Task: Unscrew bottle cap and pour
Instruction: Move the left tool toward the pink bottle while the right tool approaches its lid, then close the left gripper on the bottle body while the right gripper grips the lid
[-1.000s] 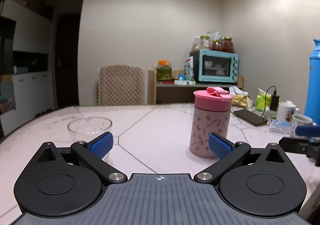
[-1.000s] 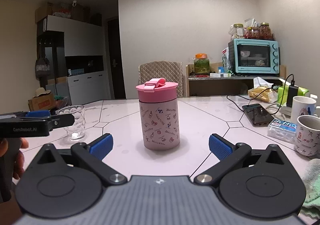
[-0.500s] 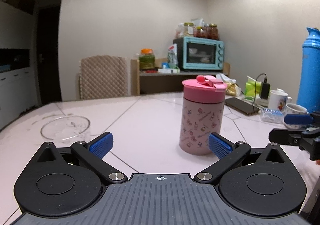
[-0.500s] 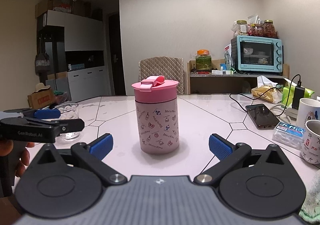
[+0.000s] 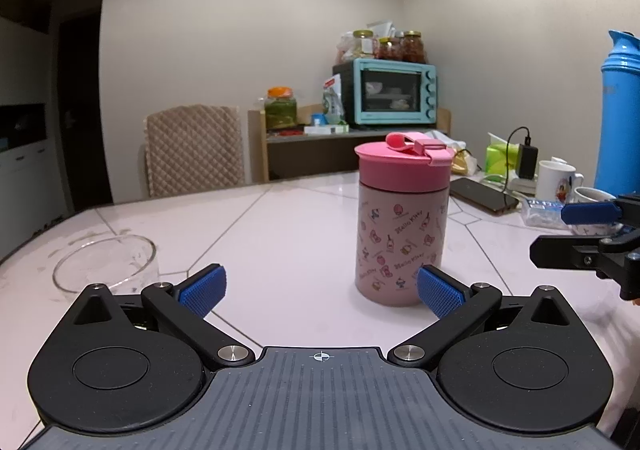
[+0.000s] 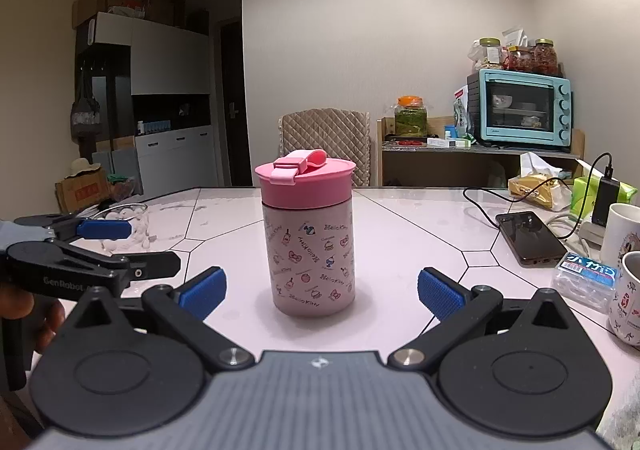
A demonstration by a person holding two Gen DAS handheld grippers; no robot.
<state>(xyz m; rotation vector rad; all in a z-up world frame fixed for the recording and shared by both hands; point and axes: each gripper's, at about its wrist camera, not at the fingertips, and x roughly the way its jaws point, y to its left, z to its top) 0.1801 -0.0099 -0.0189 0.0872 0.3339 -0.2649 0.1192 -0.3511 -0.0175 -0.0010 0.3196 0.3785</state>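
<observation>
Nearer now: glossy cylindrical bottle (image 6: 311, 246)

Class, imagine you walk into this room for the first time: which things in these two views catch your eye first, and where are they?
The pink bottle with its pink cap stands upright mid-table, straight ahead of the open right hand-held gripper. A teal toaster oven sits on the shelf behind, at the right. An empty glass stands at the left hand-held gripper's left.

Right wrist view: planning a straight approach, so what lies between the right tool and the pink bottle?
Nothing: in the right wrist view only bare pale tabletop separates the open right tool from the pink cartoon-print bottle with its pink cap.
</observation>
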